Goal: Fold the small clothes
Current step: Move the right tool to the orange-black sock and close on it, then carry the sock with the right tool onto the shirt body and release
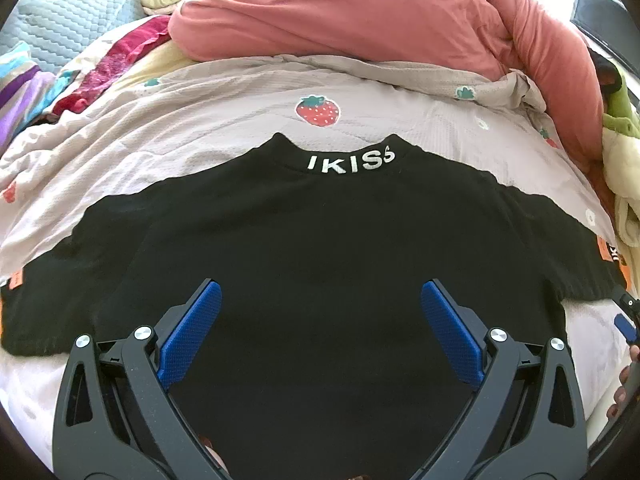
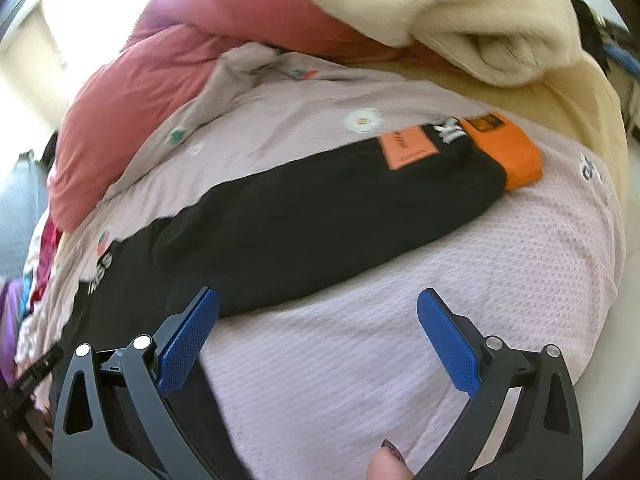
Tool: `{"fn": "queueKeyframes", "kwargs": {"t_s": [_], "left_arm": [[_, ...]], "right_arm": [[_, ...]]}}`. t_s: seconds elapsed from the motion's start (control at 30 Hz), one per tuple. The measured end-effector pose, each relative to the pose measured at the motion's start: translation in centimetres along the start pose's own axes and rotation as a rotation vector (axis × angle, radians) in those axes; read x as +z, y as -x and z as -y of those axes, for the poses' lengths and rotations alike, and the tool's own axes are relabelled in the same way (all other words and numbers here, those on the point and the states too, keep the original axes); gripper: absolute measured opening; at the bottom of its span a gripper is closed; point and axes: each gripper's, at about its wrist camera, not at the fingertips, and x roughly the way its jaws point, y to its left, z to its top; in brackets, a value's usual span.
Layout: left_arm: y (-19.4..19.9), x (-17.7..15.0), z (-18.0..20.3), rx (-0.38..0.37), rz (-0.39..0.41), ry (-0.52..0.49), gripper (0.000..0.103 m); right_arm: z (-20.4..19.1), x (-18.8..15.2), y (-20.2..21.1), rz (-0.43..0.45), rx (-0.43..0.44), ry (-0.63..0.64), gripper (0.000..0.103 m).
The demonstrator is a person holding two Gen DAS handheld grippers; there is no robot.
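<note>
Item: black shirt (image 1: 320,240), spread flat and face up on the bed, filling the centre of the left wrist view; collar lettered in white at upper centre; both sleeves stretched out to the frame edges.
Right sleeve (image 2: 320,216): lying straight across the middle of the right wrist view, orange cuff (image 2: 516,160) and orange patch (image 2: 408,148) at upper right.
Left tool (image 1: 320,300): wide, holding nothing, poised over the lower body of the shirt.
Right tool (image 2: 318,308): wide, holding nothing; left blue pad at the sleeve's lower edge, right pad over bare bedding.
Progress, judged: laid out only; no fold visible yet. Sleeves, sides and hem all left to do.
Surface: pale pink bedspread (image 1: 400,120) with strawberry and daisy prints, textured, slightly rumpled.
Surroundings: salmon quilt (image 1: 360,12) heaped across the top of the frame; cream fleece blanket (image 2: 440,12) at upper right of the right wrist view; coloured clothing (image 1: 120,64) piled at upper left.
</note>
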Motion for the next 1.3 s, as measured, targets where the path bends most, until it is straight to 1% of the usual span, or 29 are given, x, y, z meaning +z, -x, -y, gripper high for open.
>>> {"fn": "queueKeyframes", "kwargs": {"t_s": [0.17,0.2,0.27,0.3,0.33,0.43,0.57,0.73,0.77,0.8,0.93,1.0,1.07,1.1,1.13,1.3], "left_arm": [[-1.8,0.6,0.4,-0.014,-0.013,0.009,0.094],[-2.1,0.7,0.5,-0.021,-0.016,0.013,0.094],[-2.9,0.9,0.6,-0.063,-0.026,0.023,0.094],[-3.3,0.9,0.7,-0.074,-0.027,0.017,0.094],[-3.6,0.9,0.8,-0.069,-0.029,0.011,0.094],[-4.6,1.0,0.8,-0.055,-0.032,-0.001,0.094],[-5.4,0.5,-0.1,-0.082,-0.029,0.039,0.094],[-6.1,-0.4,-0.6,-0.08,-0.039,0.042,0.094],[-6.2,-0.4,-0.8,-0.079,-0.039,0.048,0.094],[-6.1,-0.4,-1.0,-0.079,-0.036,0.053,0.094],[-5.6,-0.2,-1.3,-0.078,-0.015,0.061,0.094],[-5.3,-0.1,-1.4,-0.081,-0.007,0.061,0.094],[-4.9,0.0,-1.4,-0.082,-0.003,0.061,0.094],[-4.6,0.1,-1.5,-0.084,0.001,0.061,0.094],[-4.3,0.2,-1.6,-0.086,0.004,0.062,0.094],[-2.5,0.6,-2.2,-0.097,0.038,0.072,0.094]], "right_arm": [[2.5,1.3,-1.0,0.014,-0.04,-0.065,0.099],[3.2,1.8,-1.4,0.021,-0.046,-0.078,0.099],[4.1,2.4,-1.9,0.031,-0.06,-0.098,0.099],[4.6,2.9,-2.3,0.039,-0.067,-0.109,0.099],[5.0,3.3,-2.6,0.043,-0.077,-0.123,0.099],[6.1,4.3,-3.5,0.061,-0.068,-0.153,0.099],[7.0,5.7,-4.7,0.082,-0.077,-0.174,0.099],[7.5,6.5,-4.9,0.121,-0.046,-0.195,0.097],[7.4,6.6,-4.9,0.127,-0.043,-0.192,0.093],[7.3,6.6,-4.9,0.134,-0.044,-0.185,0.083],[7.3,6.5,-4.9,0.154,-0.026,-0.176,0.064],[7.3,6.4,-4.7,0.166,-0.01,-0.166,0.041],[6.8,6.3,-4.3,0.181,0.016,-0.137,0.03],[6.1,6.3,-3.8,0.195,0.033,-0.102,0.025],[5.6,6.3,-3.5,0.204,0.038,-0.081,0.024],[1.7,6.0,-2.0,0.247,0.09,0.038,0.019]]}}
